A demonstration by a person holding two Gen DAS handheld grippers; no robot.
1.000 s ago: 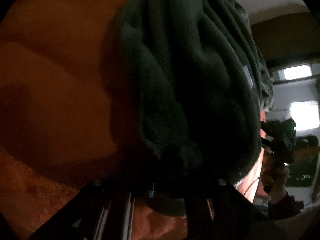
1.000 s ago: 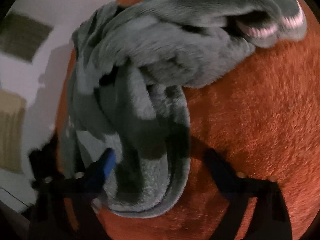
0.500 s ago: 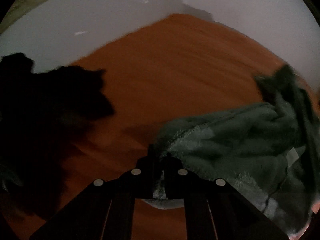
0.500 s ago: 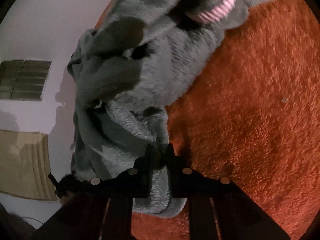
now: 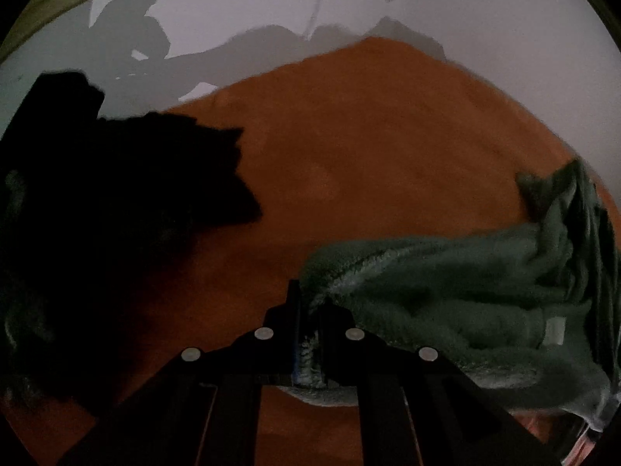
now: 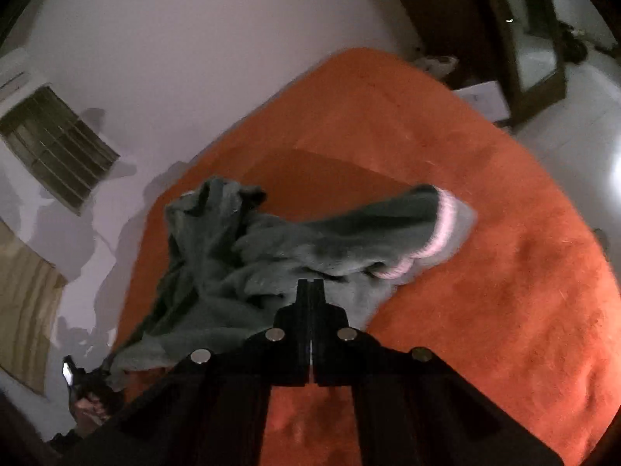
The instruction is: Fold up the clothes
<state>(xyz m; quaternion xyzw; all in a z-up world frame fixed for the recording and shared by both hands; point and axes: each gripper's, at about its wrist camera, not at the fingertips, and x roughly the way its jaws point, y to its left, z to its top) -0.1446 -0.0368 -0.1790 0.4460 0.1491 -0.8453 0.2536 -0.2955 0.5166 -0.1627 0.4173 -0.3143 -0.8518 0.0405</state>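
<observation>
A fuzzy grey-green garment (image 5: 458,291) with pink-striped cuffs (image 6: 438,233) hangs bunched above an orange blanket (image 6: 485,291). In the left wrist view my left gripper (image 5: 308,310) is shut on an edge of the garment, and the cloth trails off to the right. In the right wrist view my right gripper (image 6: 310,291) is shut on another part of the same garment (image 6: 271,256); a sleeve sticks out to the right and the rest droops to the left. At the lower left of that view, a hand holds the other gripper (image 6: 83,384).
A dark pile of clothes (image 5: 116,213) lies on the orange blanket (image 5: 368,155) at the left. Pale walls surround the bed; a vent grille (image 6: 58,147) is on the left wall. A dark wooden door frame (image 6: 516,39) stands at the back right.
Both grippers have lifted and pulled back with the garment, so it hangs off the blanket rather than lying bunched on it. The right gripper went from open to shut on the cloth.
</observation>
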